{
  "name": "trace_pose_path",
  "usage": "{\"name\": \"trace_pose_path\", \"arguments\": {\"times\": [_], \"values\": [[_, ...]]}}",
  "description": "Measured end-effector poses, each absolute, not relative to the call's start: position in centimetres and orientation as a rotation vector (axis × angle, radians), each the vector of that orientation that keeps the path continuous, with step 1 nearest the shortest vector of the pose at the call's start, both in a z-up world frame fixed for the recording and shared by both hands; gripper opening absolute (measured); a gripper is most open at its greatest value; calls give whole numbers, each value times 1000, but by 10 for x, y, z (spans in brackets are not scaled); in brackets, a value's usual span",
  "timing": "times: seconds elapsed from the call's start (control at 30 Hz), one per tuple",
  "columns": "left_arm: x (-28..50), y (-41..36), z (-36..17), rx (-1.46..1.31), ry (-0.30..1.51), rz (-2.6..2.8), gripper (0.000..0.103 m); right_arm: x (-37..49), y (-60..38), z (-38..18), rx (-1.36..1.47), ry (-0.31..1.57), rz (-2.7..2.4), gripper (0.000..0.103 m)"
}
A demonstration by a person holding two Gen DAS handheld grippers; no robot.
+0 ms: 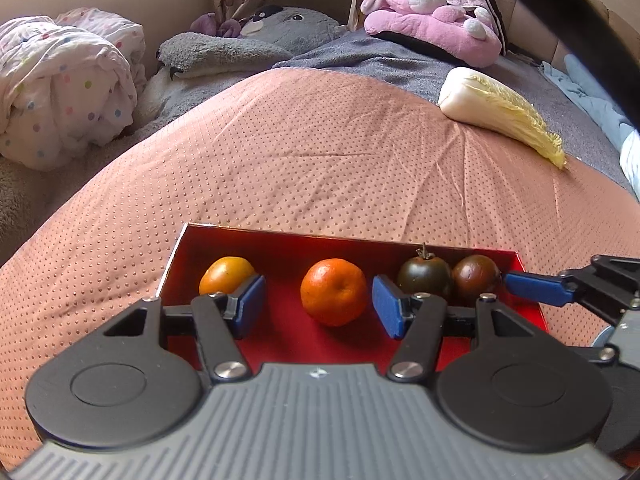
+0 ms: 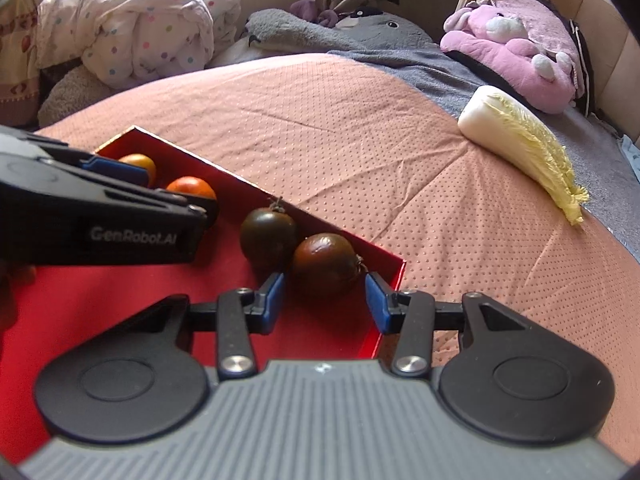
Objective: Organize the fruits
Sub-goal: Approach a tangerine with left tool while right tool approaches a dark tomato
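A red tray (image 1: pixel 280 240) (image 2: pixel 120 300) lies on a pink dotted cloth. It holds a yellow-orange fruit (image 1: pixel 226 274) (image 2: pixel 140 162), an orange mandarin (image 1: pixel 334 292) (image 2: pixel 192 188) and two dark tomatoes (image 1: pixel 424 274) (image 1: pixel 476 276). My left gripper (image 1: pixel 320 304) is open, its pads either side of the mandarin without touching it. My right gripper (image 2: pixel 325 300) is open around the brownish tomato (image 2: pixel 326 262), beside the greener tomato (image 2: pixel 268 232). The right gripper's finger (image 1: pixel 532 282) also shows in the left wrist view.
A napa cabbage (image 1: pixel 496 108) (image 2: pixel 520 136) lies on the cloth at the far right. Behind are a rolled dotted quilt (image 1: pixel 64 84) (image 2: pixel 152 28), a grey plush (image 1: pixel 280 28) and a pink plush (image 1: pixel 432 16) (image 2: pixel 516 48).
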State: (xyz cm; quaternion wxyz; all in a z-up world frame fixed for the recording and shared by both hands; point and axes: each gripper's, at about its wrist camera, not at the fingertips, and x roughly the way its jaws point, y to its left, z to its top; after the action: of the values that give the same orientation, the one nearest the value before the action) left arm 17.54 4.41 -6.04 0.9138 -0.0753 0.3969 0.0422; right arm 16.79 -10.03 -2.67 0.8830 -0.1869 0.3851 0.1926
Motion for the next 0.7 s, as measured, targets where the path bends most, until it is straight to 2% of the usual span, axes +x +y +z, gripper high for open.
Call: {"name": "trace_pose_path", "arguments": {"times": [0.53, 0.6, 0.63, 0.7], "values": [[162, 71, -59, -273, 806, 18, 65, 179, -100, -35, -345, 809, 407, 49], [162, 69, -60, -266, 808, 17, 65, 178, -103, -34, -335, 807, 412, 48], [163, 68, -60, -264, 807, 18, 65, 177, -104, -34, -332, 805, 417, 44], [165, 67, -61, -262, 810, 18, 65, 173, -105, -32, -327, 802, 424, 44]]}}
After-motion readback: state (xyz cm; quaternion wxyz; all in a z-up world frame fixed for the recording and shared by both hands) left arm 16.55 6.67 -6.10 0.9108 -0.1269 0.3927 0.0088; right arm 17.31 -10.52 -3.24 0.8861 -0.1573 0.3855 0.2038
